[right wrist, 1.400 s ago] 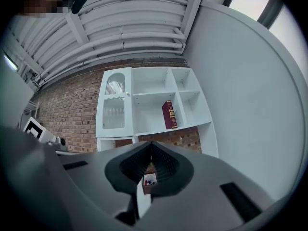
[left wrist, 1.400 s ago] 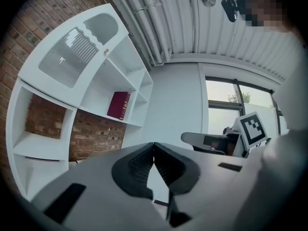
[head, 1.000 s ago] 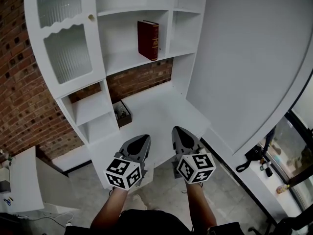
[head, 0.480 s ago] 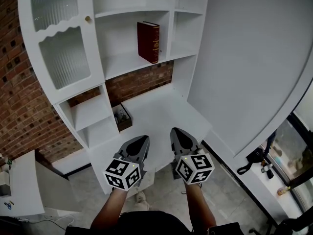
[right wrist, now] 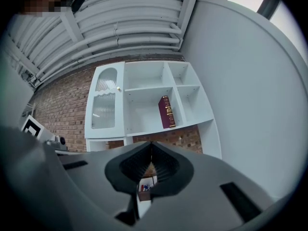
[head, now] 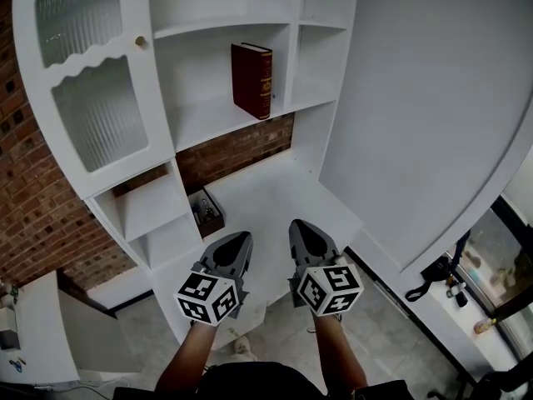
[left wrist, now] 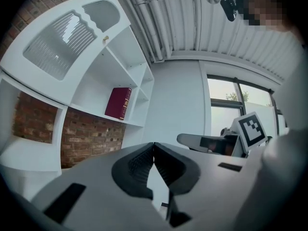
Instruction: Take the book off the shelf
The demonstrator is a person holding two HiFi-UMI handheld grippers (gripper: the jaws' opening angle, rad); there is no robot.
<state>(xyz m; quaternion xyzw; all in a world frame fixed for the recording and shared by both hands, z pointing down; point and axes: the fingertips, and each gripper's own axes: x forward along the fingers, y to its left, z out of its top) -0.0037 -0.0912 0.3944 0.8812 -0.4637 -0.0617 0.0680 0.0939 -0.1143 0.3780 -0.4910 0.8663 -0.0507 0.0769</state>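
A dark red book (head: 252,79) with gilt spine marks stands upright, alone, in the middle compartment of the white shelf unit (head: 208,111). The left gripper view shows the book (left wrist: 119,103) up and to the left, and the right gripper view shows the book (right wrist: 167,112) above its jaws. My left gripper (head: 236,243) and right gripper (head: 306,232) are held side by side over the white desk top (head: 275,194), far short of the book. Both have their jaws shut tip to tip with nothing between them.
A glass-fronted cabinet door (head: 83,98) closes the shelf unit's left side. A small brown box (head: 206,212) of small items sits in a cubby at desk level. Brick wall (head: 33,215) lies left, a white wall panel (head: 433,107) right, and a window sill with clutter (head: 454,286).
Both grippers have moved forward a little toward the shelf unit, and the view has shifted with them. Their jaws stayed shut.
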